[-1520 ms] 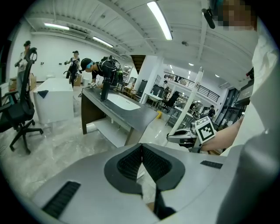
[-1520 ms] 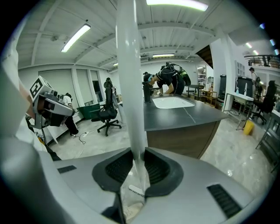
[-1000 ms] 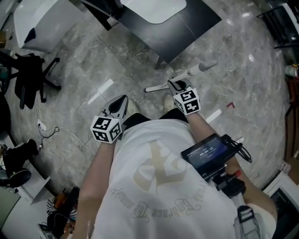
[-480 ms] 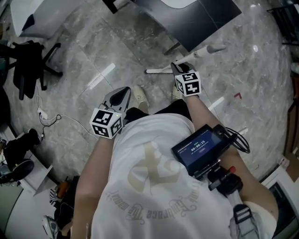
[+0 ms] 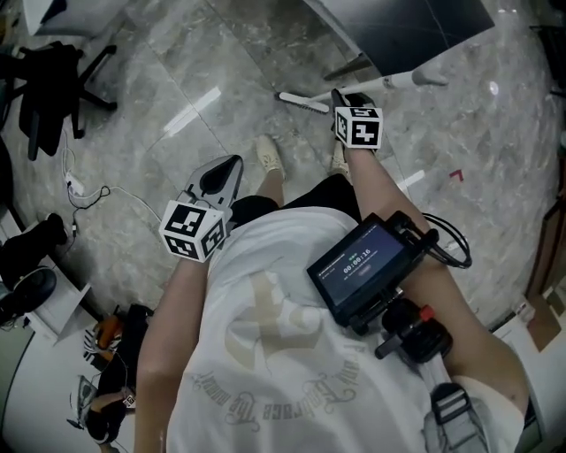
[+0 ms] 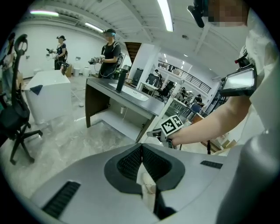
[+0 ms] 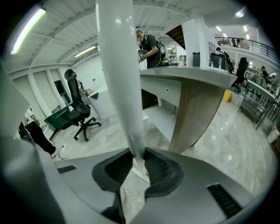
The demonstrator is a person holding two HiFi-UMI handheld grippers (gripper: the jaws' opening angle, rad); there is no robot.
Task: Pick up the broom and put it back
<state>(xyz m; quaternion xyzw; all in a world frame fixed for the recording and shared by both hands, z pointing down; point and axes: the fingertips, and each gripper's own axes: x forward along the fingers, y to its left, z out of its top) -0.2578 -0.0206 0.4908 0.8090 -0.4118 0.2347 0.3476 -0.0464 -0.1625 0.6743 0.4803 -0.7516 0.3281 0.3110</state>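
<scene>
A grey marble floor is filling most of the head view, and a dark worktop is reaching in from the top edge. The person in a white T-shirt is bending over the floor, with a small screen sitting at chest level and both pale shoes showing just below the arms. A black office chair is standing well apart at the upper left, with a white cable trailing on the floor near it.

The broom is showing as a long white handle running across the floor in front of the shoes, close to the leg of the worktop. Whether it is resting on the floor or is lifted off it cannot be told. The right hand-held gripper is pinching this handle partway along, so a short stretch is sticking out to its left and a longer one to its right. In the right gripper view the handle is rising from between the pads and leaning off the top of the frame, with the jaws clamping it at its base.

The left hand-held gripper is hanging beside the left shoe, well apart from the broom. Its jaws are pressing together at the tips with nothing between them.
</scene>
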